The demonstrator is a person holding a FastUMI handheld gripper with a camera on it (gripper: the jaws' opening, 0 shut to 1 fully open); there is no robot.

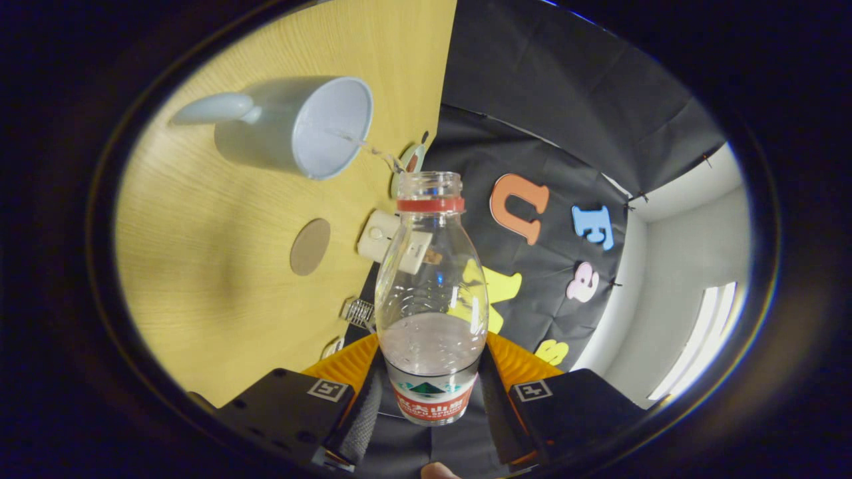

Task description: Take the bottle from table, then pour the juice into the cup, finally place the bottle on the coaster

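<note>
Item: 1 clear bottle point(431, 293), uncapped, clamped at its labelled base between the jaws of the gripper point(429, 392) and tipped over the counter point(213, 279), a thin stream running from its mouth into the pale cup point(293, 126). Contents: bottle part full, liquid pooled near the label; cup's level cannot be told. Handling advice: hold the tilt steady, mouth close above the rim; the round coaster point(310, 247) lies near the cup, unoccupied.

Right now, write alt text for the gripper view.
The gripper is shut on a tilted, uncapped bottle, pouring a thin stream into a pale cup on the wooden table. A round coaster lies nearby.
</note>
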